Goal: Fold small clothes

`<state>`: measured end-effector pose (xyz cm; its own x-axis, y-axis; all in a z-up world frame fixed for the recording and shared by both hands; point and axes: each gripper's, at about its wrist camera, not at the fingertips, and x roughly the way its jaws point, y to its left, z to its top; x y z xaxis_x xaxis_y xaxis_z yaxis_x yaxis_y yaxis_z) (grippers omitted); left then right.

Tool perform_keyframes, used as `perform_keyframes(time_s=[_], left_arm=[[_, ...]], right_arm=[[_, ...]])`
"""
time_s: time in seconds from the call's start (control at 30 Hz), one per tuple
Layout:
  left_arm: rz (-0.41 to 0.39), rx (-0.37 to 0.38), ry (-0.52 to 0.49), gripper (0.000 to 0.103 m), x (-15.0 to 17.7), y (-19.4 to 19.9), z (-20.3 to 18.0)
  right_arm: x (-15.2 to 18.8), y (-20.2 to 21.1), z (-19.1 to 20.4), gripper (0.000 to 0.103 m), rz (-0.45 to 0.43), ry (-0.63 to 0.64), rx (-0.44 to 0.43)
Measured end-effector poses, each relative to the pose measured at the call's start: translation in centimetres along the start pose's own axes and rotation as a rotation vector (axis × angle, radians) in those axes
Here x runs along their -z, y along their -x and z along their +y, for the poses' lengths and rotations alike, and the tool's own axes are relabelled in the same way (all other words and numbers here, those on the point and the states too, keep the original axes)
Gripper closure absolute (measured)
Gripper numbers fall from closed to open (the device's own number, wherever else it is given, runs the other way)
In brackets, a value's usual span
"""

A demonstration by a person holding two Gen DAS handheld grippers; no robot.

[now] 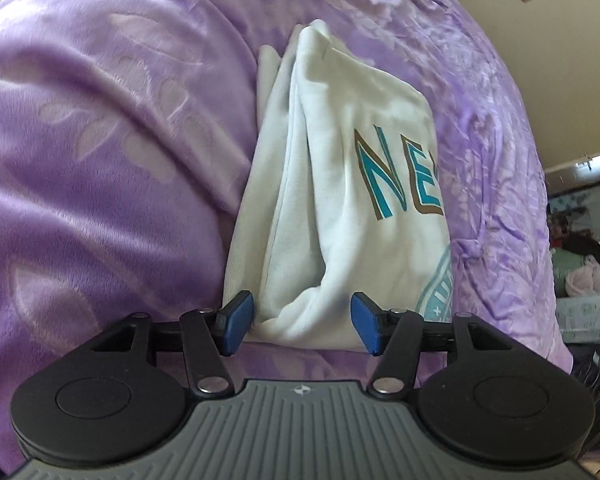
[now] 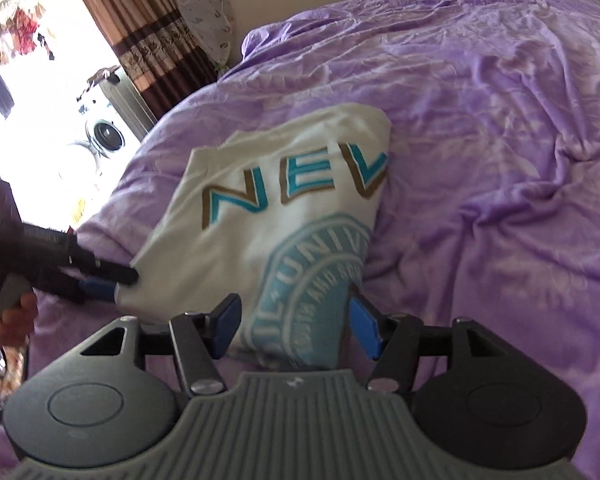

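A white T-shirt (image 1: 332, 184) with teal and brown letters and a round teal seal lies folded on the purple bedspread (image 1: 100, 140). My left gripper (image 1: 302, 322) is open at the shirt's near end, where a bunched fold sits between the blue pads (image 1: 240, 320) without being pinched. In the right wrist view the same T-shirt (image 2: 284, 200) shows its printed side. My right gripper (image 2: 296, 328) is open too, its pads on either side of the seal's lower edge. The left gripper (image 2: 114, 282) reaches in from the left at the shirt's corner, held by a hand (image 2: 16, 312).
The bedspread (image 2: 500, 160) stretches wrinkled to the right and far side. A brown striped curtain (image 2: 140, 40), a bright window and a washing machine (image 2: 108, 132) stand beyond the bed's left edge. A patterned cushion (image 2: 208, 12) leans against the wall.
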<state>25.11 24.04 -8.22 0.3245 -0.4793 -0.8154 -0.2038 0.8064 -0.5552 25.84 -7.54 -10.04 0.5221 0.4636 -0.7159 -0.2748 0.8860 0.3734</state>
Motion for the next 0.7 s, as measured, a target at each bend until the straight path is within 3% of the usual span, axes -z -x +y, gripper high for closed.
perform_keyframes(time_s=[0.3, 0.33, 0.4, 0.47, 0.57, 0.7], left_arm=[[-0.022, -0.045, -0.084, 0.031, 1.2, -0.5, -1.4], [-0.024, -0.048, -0.084, 0.034, 1.2, -0.6, -1.6], [-0.047, -0.078, -0.103, 0.053, 1.3, -0.7, -2.0], [-0.064, -0.076, -0.133, 0.078, 1.4, -0.5, -2.7], [-0.147, -0.028, -0.234, 0.081, 1.9, 1.5, -5.0], [-0.234, -0.053, -0.346, 0.082, 1.8, 4.3, -8.8]], right_arm=[[3.6, -1.7, 0.6, 0.043, 0.030, 0.148, 0.088], [3.7, -2.0, 0.5, 0.044, 0.032, 0.152, 0.093], [3.8, -2.5, 0.4, 0.050, 0.028, 0.151, 0.106], [3.8, -2.8, 0.3, 0.050, 0.025, 0.147, 0.106], [3.7, -2.5, 0.4, 0.051, 0.001, 0.142, 0.096], [3.2, -3.0, 0.7, 0.060, -0.030, 0.136, 0.099]])
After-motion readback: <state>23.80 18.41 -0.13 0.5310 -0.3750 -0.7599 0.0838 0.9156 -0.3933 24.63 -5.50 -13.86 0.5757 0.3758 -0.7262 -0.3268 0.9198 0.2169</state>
